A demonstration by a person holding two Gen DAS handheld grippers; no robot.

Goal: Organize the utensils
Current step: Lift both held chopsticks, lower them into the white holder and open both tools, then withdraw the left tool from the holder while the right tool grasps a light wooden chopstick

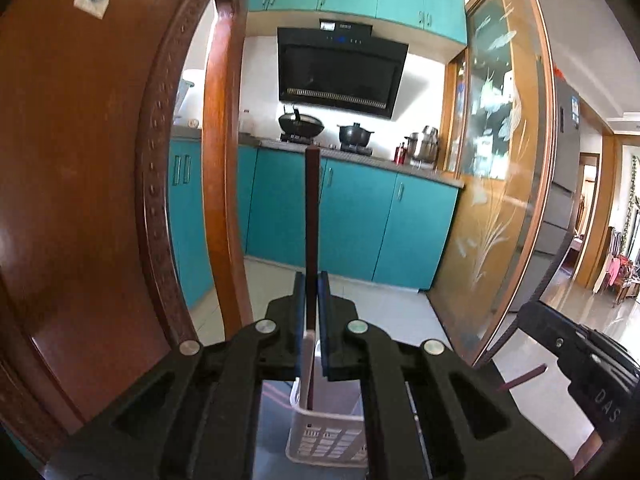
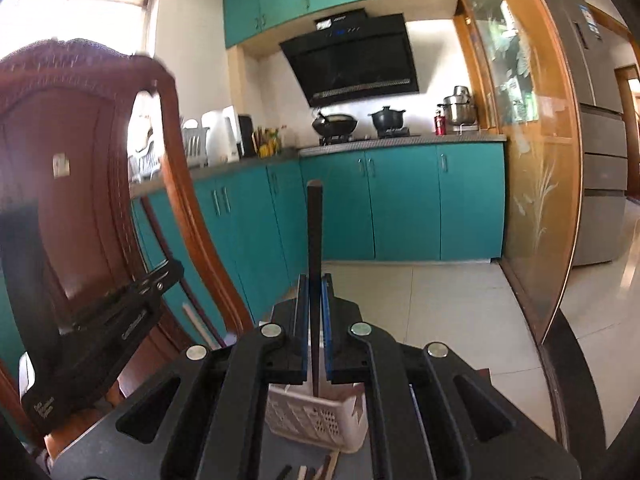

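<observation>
My left gripper (image 1: 312, 280) is shut on a dark brown chopstick (image 1: 311, 216) that stands upright, its pale lower end reaching down into a white slotted plastic basket (image 1: 320, 440) below the jaws. My right gripper (image 2: 315, 282) is shut on a black chopstick (image 2: 315, 248), also upright, with its lower tip just above or inside the white basket (image 2: 312, 420). The right gripper's body (image 1: 580, 360) shows at the right edge of the left wrist view, and the left gripper's body (image 2: 100, 320) at the left of the right wrist view. Several loose chopstick ends (image 2: 316, 470) lie on the table by the basket.
A carved wooden chair back (image 1: 100, 160) stands close on the left, also in the right wrist view (image 2: 80, 140). Beyond are teal kitchen cabinets (image 1: 340, 220), a stove with pots (image 2: 360, 120) and a glass sliding door (image 1: 500, 160) on the right.
</observation>
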